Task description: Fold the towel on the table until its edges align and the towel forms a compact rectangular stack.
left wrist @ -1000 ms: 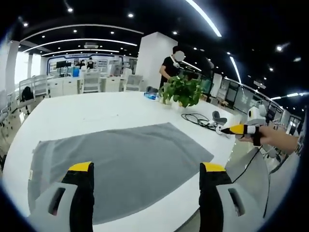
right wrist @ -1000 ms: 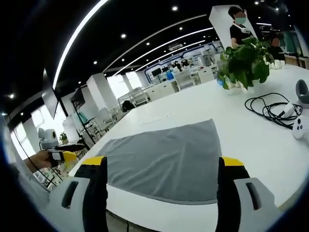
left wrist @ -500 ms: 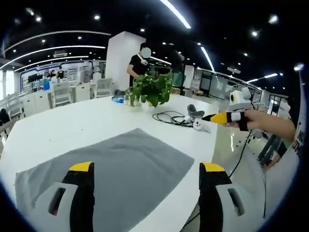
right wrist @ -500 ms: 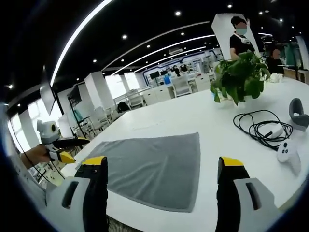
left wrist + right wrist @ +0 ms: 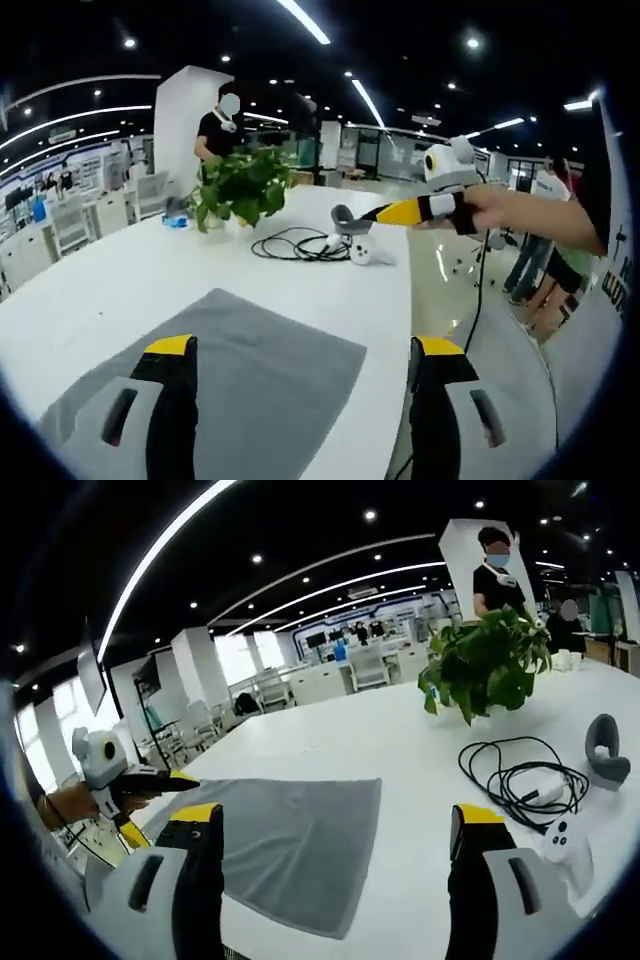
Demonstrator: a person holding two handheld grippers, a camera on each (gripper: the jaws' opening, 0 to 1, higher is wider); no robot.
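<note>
Left gripper view: our left gripper (image 5: pixel 305 365) is spread and empty, with the towel (image 5: pixel 250 375) flat on the tabletop (image 5: pixel 120 290) just ahead-left. Our right gripper (image 5: pixel 335 835), also spread, has it ahead-left; neither touches it.

Ceiling strip lights (image 5: pixel 170 550) are lighting my white table (image 5: pixel 120 280) brightly and evenly; edges are bending, slightly blurring.

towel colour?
Plain grey flat cloth towel, no pattern; clearest in the right gripper view.
</note>
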